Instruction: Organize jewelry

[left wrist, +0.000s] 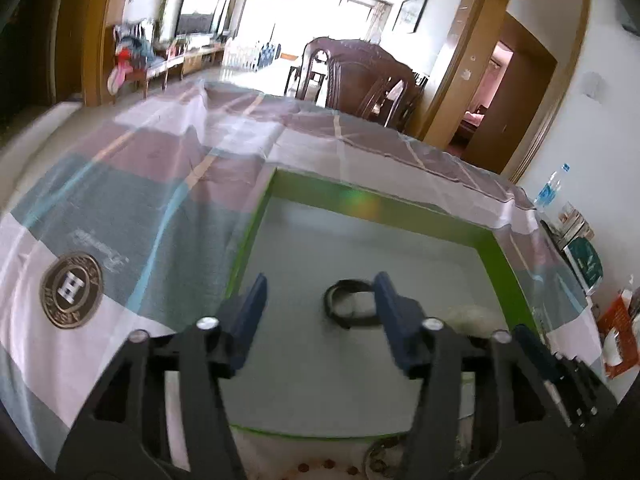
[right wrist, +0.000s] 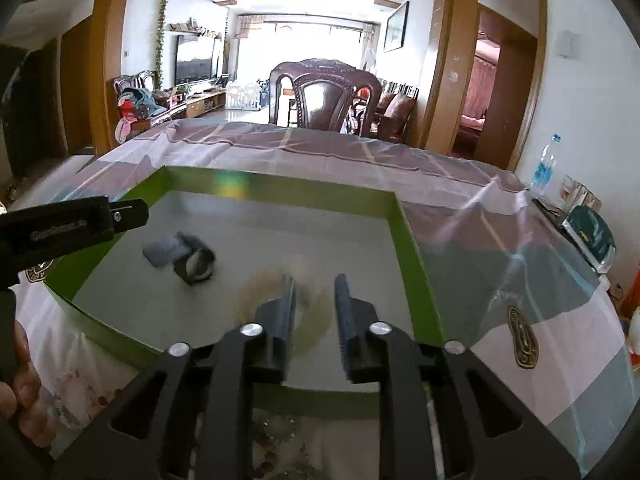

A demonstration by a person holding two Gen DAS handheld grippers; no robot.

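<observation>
- Left wrist view: your left gripper (left wrist: 320, 312) hangs open and empty; the dark bangle (left wrist: 349, 303) lies mid-frame in the green tray (left wrist: 400, 200).
- Right gripper (right wrist: 314, 320) stands parted, empty, over the pale bead bracelet (right wrist: 316, 316): lift clear before fetching the next piece.

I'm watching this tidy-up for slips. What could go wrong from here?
The dark ring lies loose on the tray's smooth floor, so it may slide if the tray is bumped. The pale beads sit right below the open right gripper and could be knocked. Both views are blurred, so aim may suffer.
</observation>
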